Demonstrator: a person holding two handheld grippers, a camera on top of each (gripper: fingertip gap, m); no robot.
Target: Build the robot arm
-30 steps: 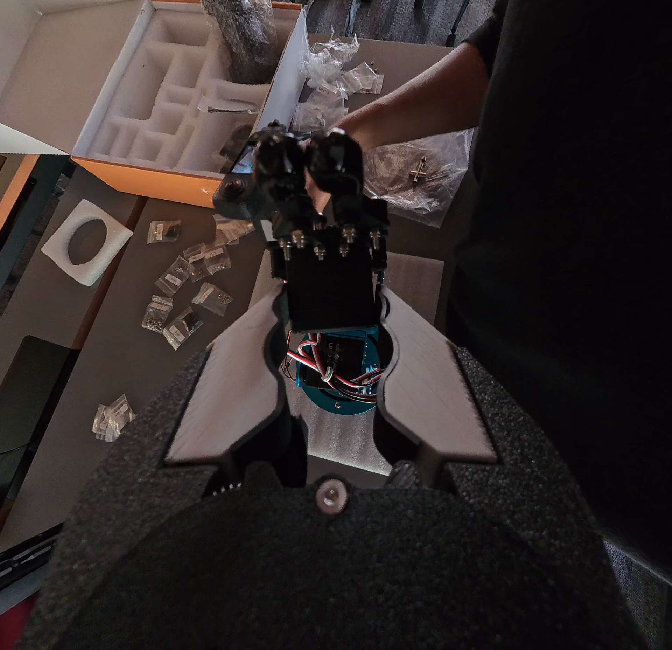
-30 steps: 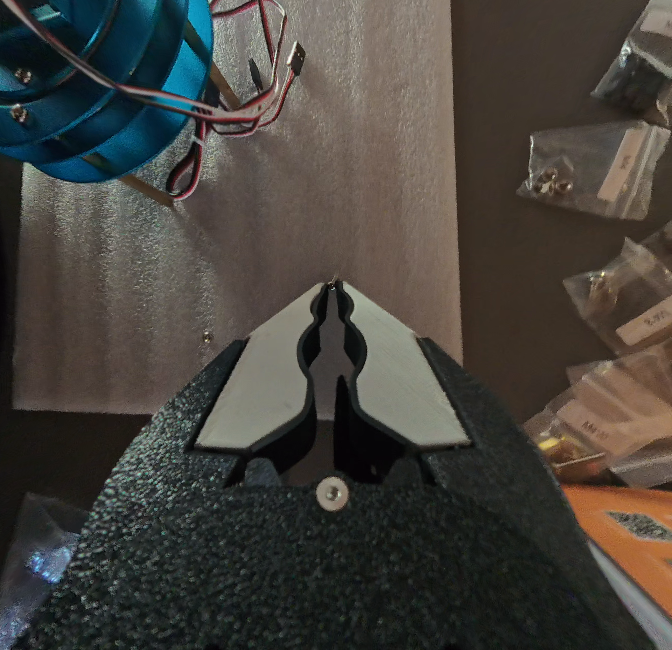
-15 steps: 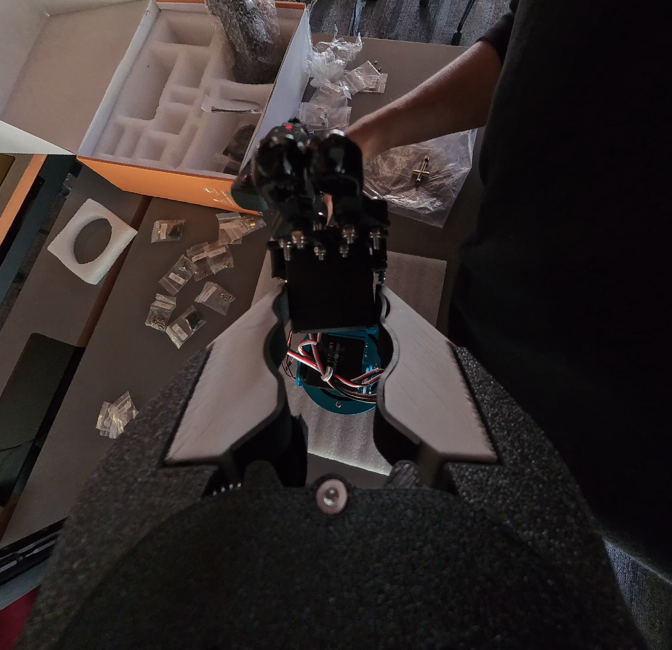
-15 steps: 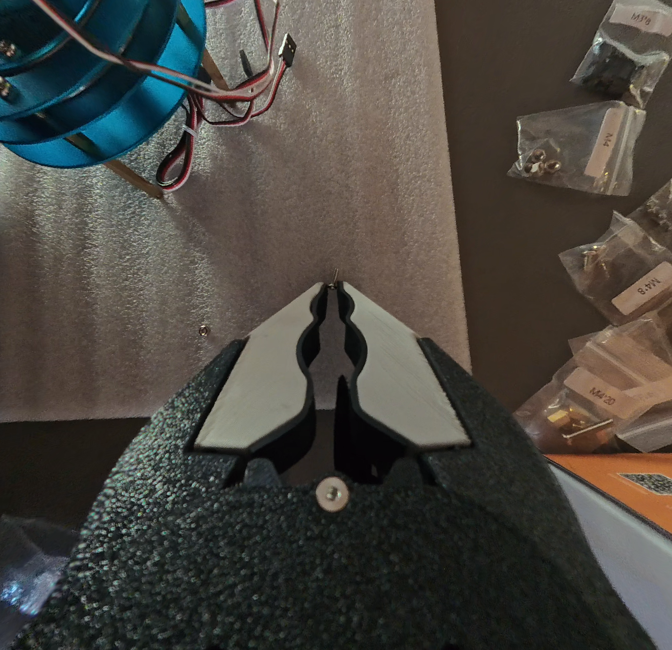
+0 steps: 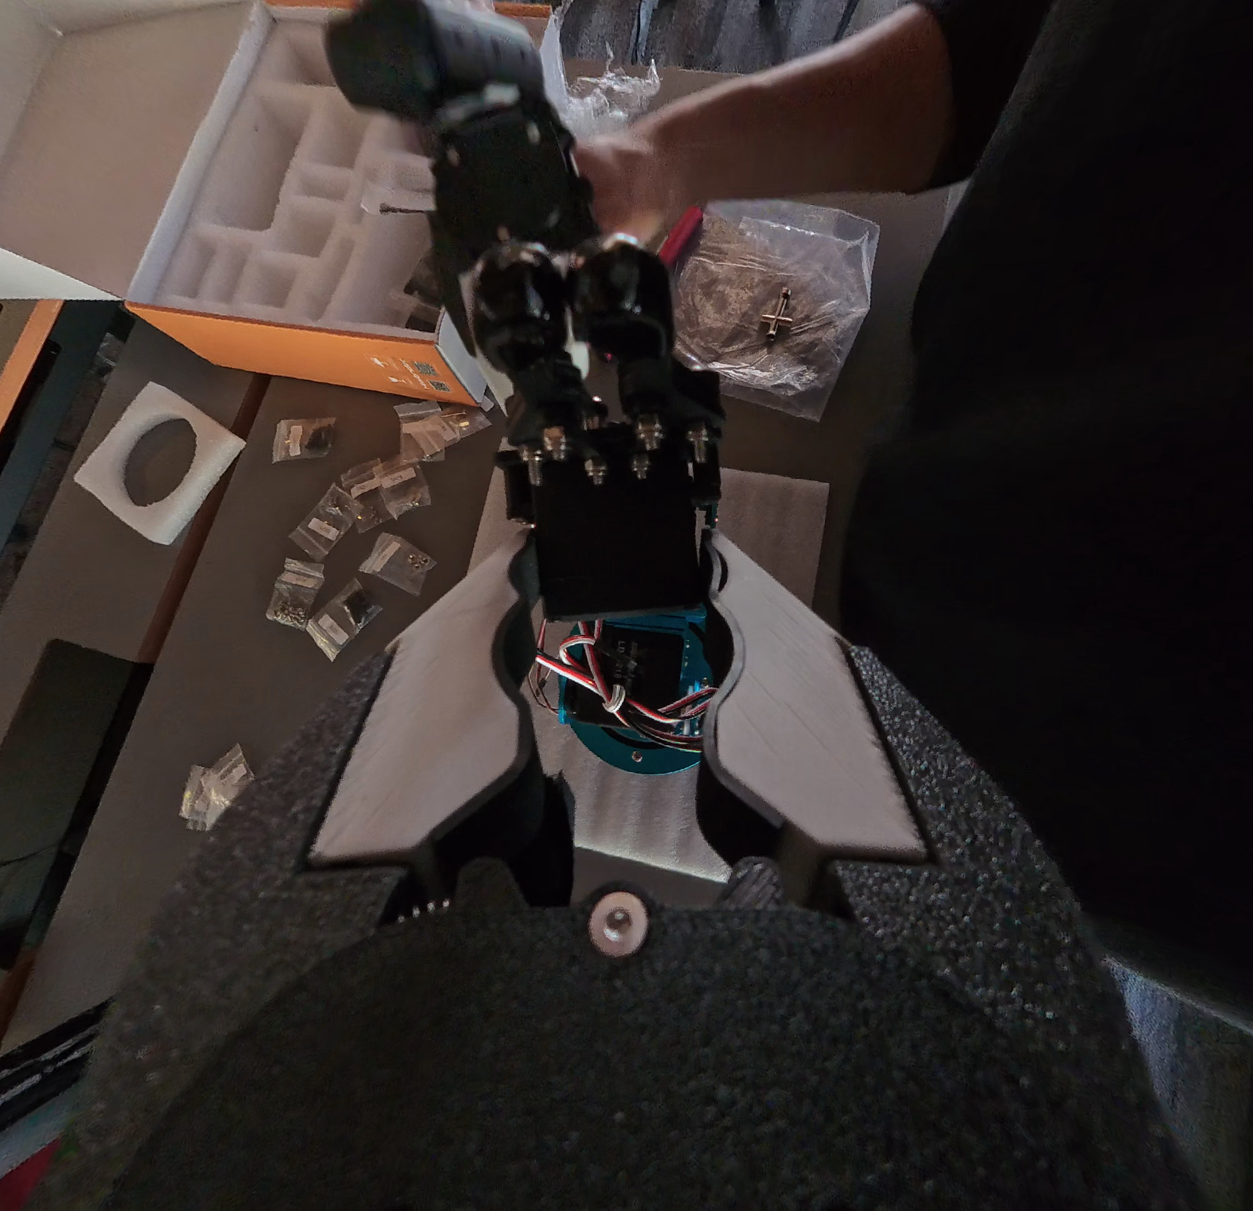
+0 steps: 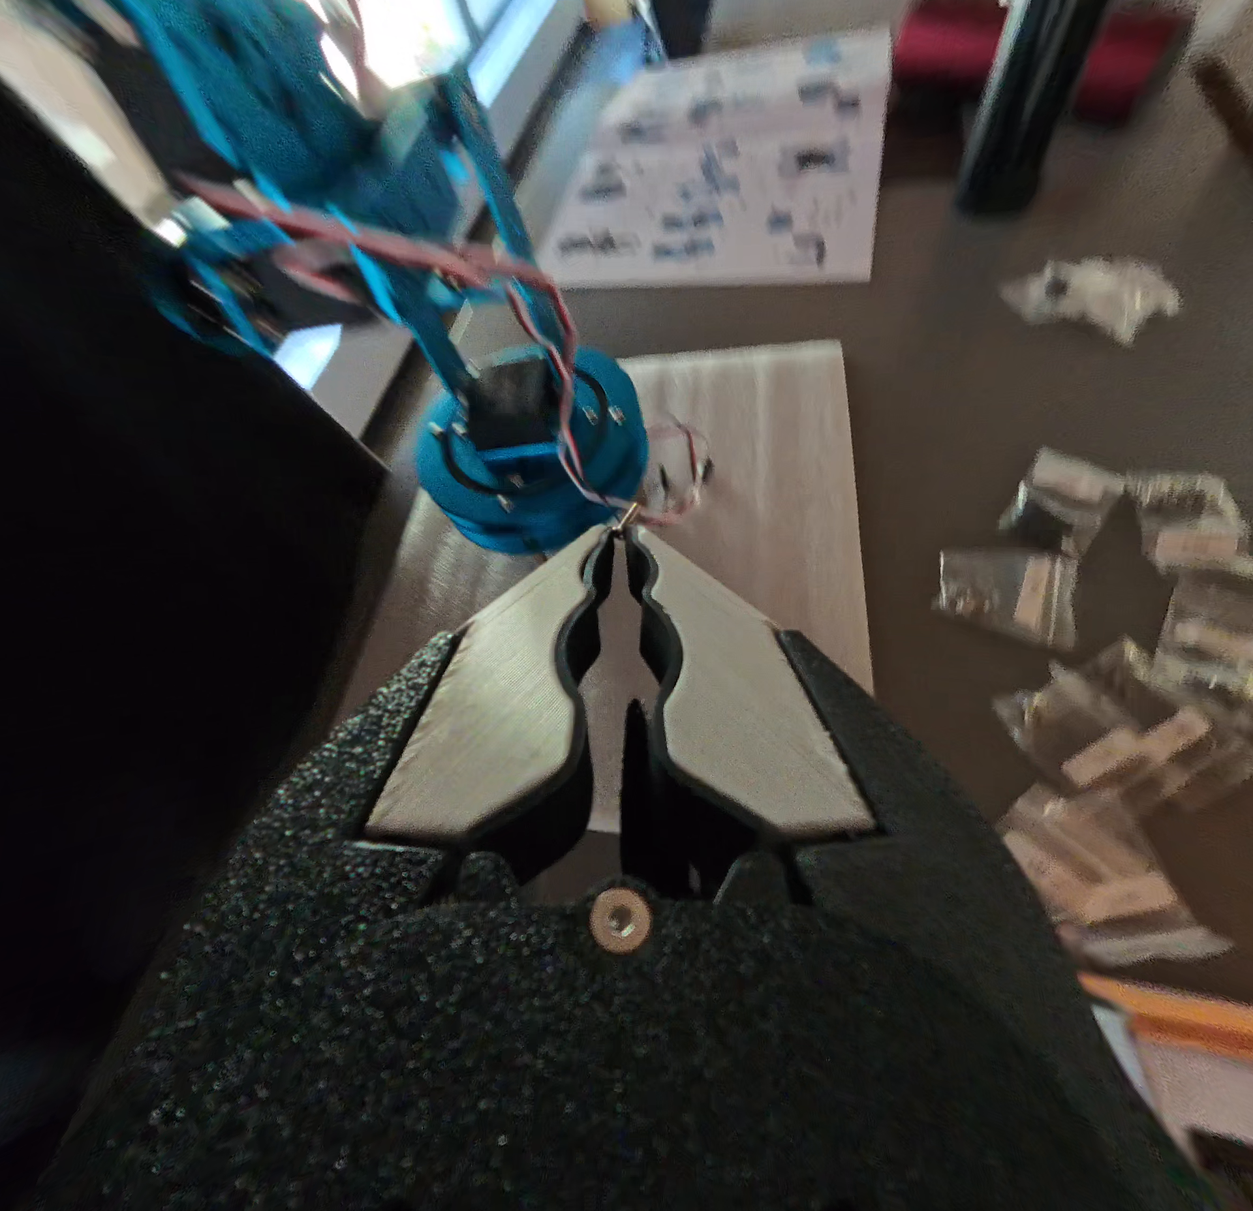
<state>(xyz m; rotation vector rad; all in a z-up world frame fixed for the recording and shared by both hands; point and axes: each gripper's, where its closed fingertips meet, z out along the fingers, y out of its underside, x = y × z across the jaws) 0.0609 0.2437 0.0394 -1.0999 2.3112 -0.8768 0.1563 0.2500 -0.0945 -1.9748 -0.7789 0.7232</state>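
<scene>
My left gripper is shut on the black block at the upper end of a small blue robot arm. The arm's round blue base with red, white and black wires stands below on a white foam sheet. My right gripper is shut on a tiny metal screw, held close beside the blue base. The view is blurred. In the left wrist view, the right gripper's black body hangs above the arm, held by a person's hand.
An open orange box with a white foam insert lies far left. Several small bags of screws lie beside the sheet and also show in the right wrist view. There is a foam square with a hole, a plastic bag with a cross-shaped tool, and a printed sheet. There is about 15 cm between the tips of the two grippers.
My right gripper has risen and tilted from looking down at the foam sheet to looking across at the blue arm, still pinching the screw. My left gripper has held still.
</scene>
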